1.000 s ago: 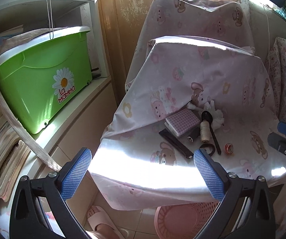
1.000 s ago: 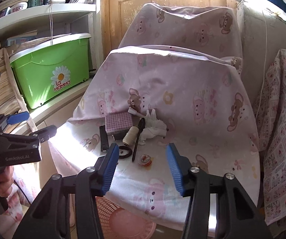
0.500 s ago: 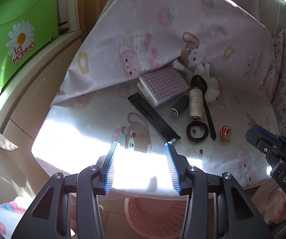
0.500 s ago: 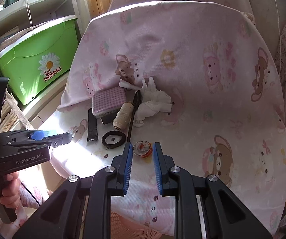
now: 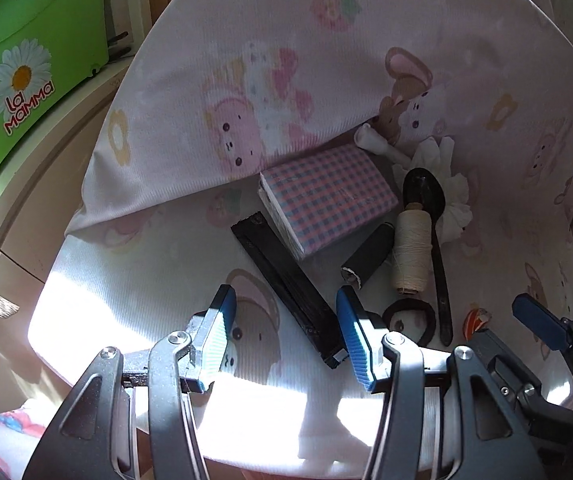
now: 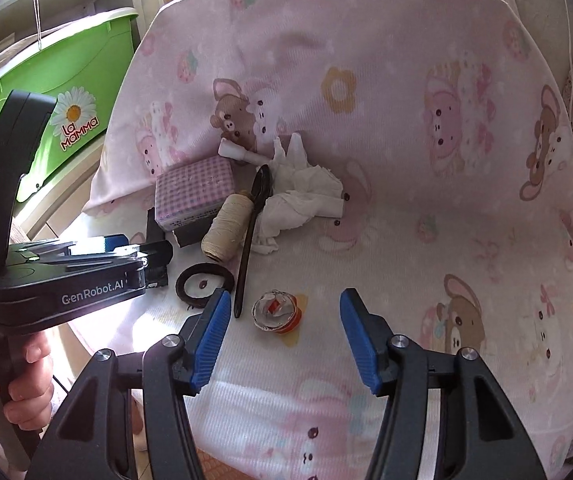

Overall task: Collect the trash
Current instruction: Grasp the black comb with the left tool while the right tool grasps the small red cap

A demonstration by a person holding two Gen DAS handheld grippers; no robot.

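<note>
The crumpled foil cup (image 6: 276, 312), silver with an orange-red inside, lies on the pink cartoon-print cloth (image 6: 406, 208) near the seat's front edge, apart from the other things. The right gripper (image 6: 282, 334) hangs just over it, its blue pads on either side of the cup but not touching it; the jaws stand apart and have just been opening. Just left of the cup a black spoon (image 6: 252, 224) lies lengthwise, its bowl toward the seat's back, where the crumpled white tissue (image 6: 302, 196) rests beside it. Next to the spoon lie a spool of cream thread (image 6: 226, 226), a black ring (image 6: 204, 283) and a checked pink box (image 6: 194, 190), with a small white tube (image 6: 240, 152) behind them against the upright back.

The left gripper (image 5: 286, 340) is over the front left part of the seat, jaws apart with nothing pressed between them and lately widening a little; the near end of a flat black strip (image 5: 286, 284) lies on the cloth between its pads. A short black cylinder (image 5: 366, 254) lies between the strip and the spool. A hand (image 6: 18, 384) grips that tool's handle. A green bin (image 6: 66, 76) marked with a daisy stands on the shelf to the left
</note>
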